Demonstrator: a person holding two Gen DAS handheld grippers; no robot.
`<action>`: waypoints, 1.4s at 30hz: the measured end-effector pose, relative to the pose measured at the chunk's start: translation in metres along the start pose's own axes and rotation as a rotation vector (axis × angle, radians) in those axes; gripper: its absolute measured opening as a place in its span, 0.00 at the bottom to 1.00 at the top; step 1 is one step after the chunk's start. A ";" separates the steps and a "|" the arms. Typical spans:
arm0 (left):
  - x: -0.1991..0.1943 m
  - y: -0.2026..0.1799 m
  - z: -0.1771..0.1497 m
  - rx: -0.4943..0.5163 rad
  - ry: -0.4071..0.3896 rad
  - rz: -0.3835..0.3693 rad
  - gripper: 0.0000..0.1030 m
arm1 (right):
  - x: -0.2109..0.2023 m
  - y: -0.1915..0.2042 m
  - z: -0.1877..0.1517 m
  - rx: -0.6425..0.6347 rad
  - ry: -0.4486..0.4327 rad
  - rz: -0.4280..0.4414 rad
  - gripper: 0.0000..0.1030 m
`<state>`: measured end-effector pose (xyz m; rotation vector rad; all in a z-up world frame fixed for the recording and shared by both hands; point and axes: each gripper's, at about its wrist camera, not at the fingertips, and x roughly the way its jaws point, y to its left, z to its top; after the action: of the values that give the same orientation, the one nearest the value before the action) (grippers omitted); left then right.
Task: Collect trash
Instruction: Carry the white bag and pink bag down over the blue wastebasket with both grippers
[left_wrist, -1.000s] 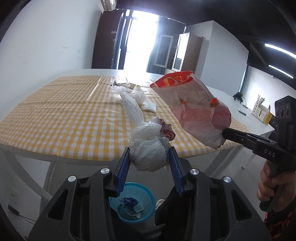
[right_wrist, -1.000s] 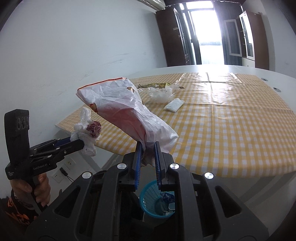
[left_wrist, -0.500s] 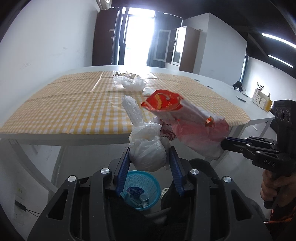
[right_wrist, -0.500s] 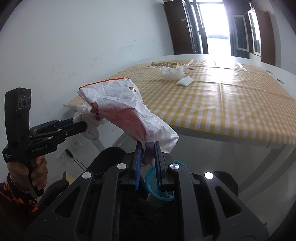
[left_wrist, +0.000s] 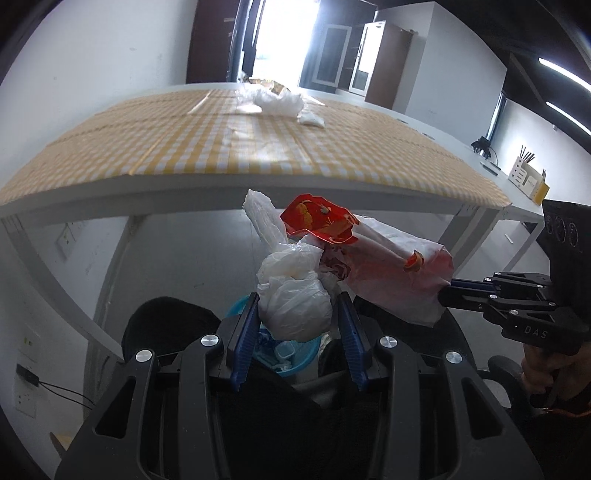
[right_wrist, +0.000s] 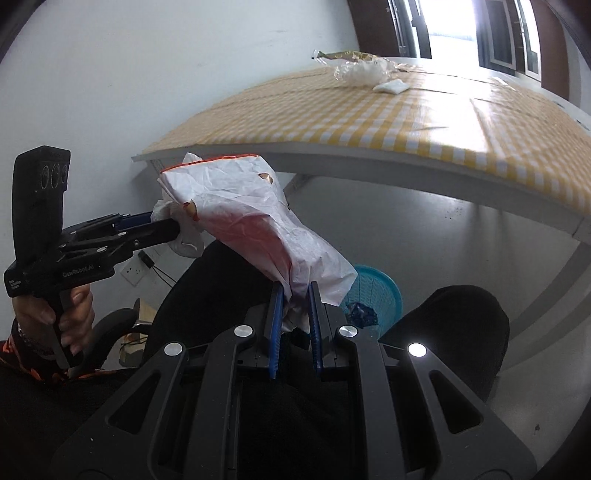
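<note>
My left gripper (left_wrist: 297, 314) is shut on a crumpled white plastic bag (left_wrist: 293, 295), held below the table edge, above the blue basket (left_wrist: 291, 354) on the floor. My right gripper (right_wrist: 294, 295) is shut on a red and white plastic bag (right_wrist: 258, 229), held out over the floor; the blue basket (right_wrist: 373, 291) lies just right of it. The right gripper also shows in the left wrist view (left_wrist: 443, 291), holding that bag (left_wrist: 388, 266) next to the white one. The left gripper shows in the right wrist view (right_wrist: 173, 227).
A table with a yellow checked cloth (left_wrist: 221, 140) stands ahead, with more white plastic and wrappers (left_wrist: 273, 98) at its far end. A black chair (right_wrist: 461, 325) stands by the basket. White table legs (left_wrist: 48, 273) and a wall socket (left_wrist: 26, 391) are at left.
Both grippers have come down from table height to below the table edge with their bags, closer to the blue basket on the floor.
</note>
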<state>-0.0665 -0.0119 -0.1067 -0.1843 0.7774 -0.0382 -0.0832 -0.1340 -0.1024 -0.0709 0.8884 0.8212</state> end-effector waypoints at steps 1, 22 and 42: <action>0.006 0.002 -0.002 -0.006 0.013 0.003 0.40 | 0.005 -0.001 -0.001 0.003 0.009 -0.002 0.12; 0.136 0.035 -0.018 -0.112 0.216 0.002 0.40 | 0.137 -0.046 -0.007 0.169 0.217 -0.088 0.12; 0.262 0.076 -0.024 -0.271 0.431 -0.005 0.40 | 0.283 -0.106 -0.009 0.321 0.426 -0.169 0.12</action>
<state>0.1012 0.0319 -0.3190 -0.4450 1.2124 0.0242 0.0809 -0.0397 -0.3375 -0.0392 1.3875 0.5025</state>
